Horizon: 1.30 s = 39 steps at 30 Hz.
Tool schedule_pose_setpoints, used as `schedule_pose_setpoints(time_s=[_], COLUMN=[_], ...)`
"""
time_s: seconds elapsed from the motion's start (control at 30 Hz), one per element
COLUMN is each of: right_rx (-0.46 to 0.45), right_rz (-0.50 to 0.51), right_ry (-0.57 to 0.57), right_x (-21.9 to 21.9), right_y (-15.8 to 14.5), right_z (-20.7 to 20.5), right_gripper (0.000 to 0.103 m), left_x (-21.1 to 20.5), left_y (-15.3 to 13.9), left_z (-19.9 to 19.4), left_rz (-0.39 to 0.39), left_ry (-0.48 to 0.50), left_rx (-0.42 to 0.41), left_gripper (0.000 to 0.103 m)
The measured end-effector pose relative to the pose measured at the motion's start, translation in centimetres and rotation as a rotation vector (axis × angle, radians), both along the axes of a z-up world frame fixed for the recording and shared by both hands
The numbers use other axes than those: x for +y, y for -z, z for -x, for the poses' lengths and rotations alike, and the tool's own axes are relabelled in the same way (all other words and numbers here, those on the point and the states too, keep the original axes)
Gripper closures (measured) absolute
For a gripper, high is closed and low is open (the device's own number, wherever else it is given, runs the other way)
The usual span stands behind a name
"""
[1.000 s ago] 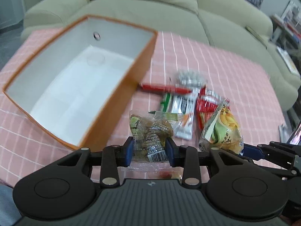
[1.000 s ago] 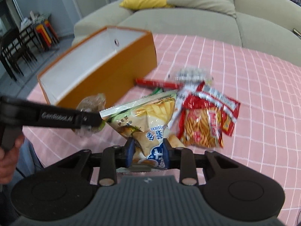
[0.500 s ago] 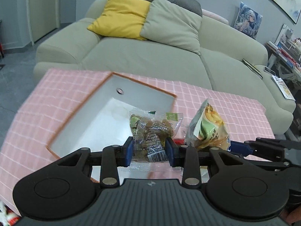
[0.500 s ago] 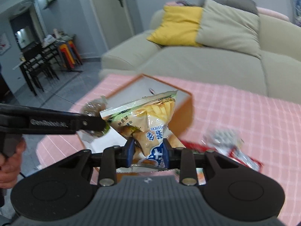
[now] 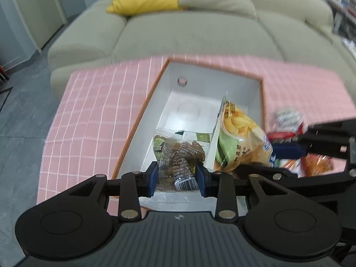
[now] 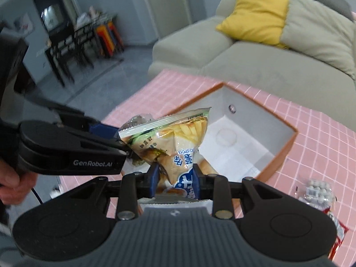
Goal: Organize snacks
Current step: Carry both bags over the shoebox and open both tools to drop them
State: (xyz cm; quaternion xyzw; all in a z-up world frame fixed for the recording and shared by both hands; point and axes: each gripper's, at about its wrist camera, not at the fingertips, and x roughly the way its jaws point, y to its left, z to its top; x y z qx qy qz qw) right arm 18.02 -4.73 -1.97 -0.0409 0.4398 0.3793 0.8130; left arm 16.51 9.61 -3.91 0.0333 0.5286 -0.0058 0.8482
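My left gripper (image 5: 177, 176) is shut on a clear packet of brown snacks (image 5: 178, 153) and holds it above the near end of the open orange box (image 5: 142, 113). My right gripper (image 6: 175, 181) is shut on a yellow bag of potato sticks (image 6: 173, 140), also held over the box (image 6: 282, 153). The bag shows in the left wrist view (image 5: 240, 138), close to the right of the brown packet. The box has a white inside with nothing lying in it.
The box stands on a pink checked tablecloth (image 5: 93, 115). Loose snacks lie to its right: a silver packet (image 6: 316, 191) and red packets (image 5: 282, 134). A beige sofa (image 5: 200, 29) with a yellow cushion is behind the table. The table's left edge drops to grey floor.
Both grippers have lifted their packets off the table and carried them left, over the open box. The view tilted from the sofa down into the box.
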Motion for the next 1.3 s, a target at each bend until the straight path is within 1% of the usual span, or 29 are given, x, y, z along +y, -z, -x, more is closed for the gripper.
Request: schedule_pose_setpoints(time_s=[0.13, 0.23, 0.3, 0.37, 0.5, 0.67, 0.83, 1.0, 1.07, 1.2, 1.3], right_rx=[0.019, 0.011, 0.007, 0.023, 0.055, 0.088, 0.113, 0.104, 0.106, 0.106, 0.108], right_rz=[0.094, 0.157, 0.194, 0.221, 0.258, 0.300, 0.334, 0.351, 0.353, 0.362, 0.363], right_ry=[-0.063, -0.120, -0.152, -0.178, -0.215, -0.244, -0.252, -0.271, -0.273, -0.275, -0.272], right_x=[2.4, 3.5, 4.1, 4.5, 5.1, 5.8, 6.0, 6.5, 6.6, 6.7, 6.8], right_y=[2.1, 3.7, 4.6, 5.5, 7.5, 9.4, 10.8, 11.0, 11.1, 11.0, 11.1], right_z=[-1.4, -1.8, -2.1, -2.3, -2.7, -2.8, -2.9, -2.3, -2.3, -2.2, -2.3], right_gripper=[0.075, 0.075, 0.075, 0.075, 0.075, 0.075, 0.075, 0.073, 0.071, 0.070, 0.063], left_x=[0.3, 0.5, 0.6, 0.8, 0.7, 0.6, 0.1, -0.2, -0.3, -0.5, 0.1], left_y=[2.7, 4.3, 5.3, 6.2, 7.7, 9.4, 10.5, 11.1, 11.2, 11.5, 11.8], left_z=[-1.3, -1.5, -1.7, -2.0, -2.2, -2.9, -3.2, -3.6, -3.6, -4.0, -4.4], left_rz=[-0.054, -0.087, -0.091, -0.091, -0.104, -0.102, -0.123, -0.133, -0.137, -0.141, -0.142], left_ry=[0.050, 0.080, 0.098, 0.109, 0.138, 0.151, 0.155, 0.150, 0.147, 0.139, 0.133], left_rx=[0.096, 0.135, 0.161, 0.187, 0.236, 0.290, 0.318, 0.337, 0.338, 0.343, 0.342], left_gripper=[0.063, 0.063, 0.063, 0.063, 0.063, 0.064, 0.064, 0.064, 0.062, 0.061, 0.060])
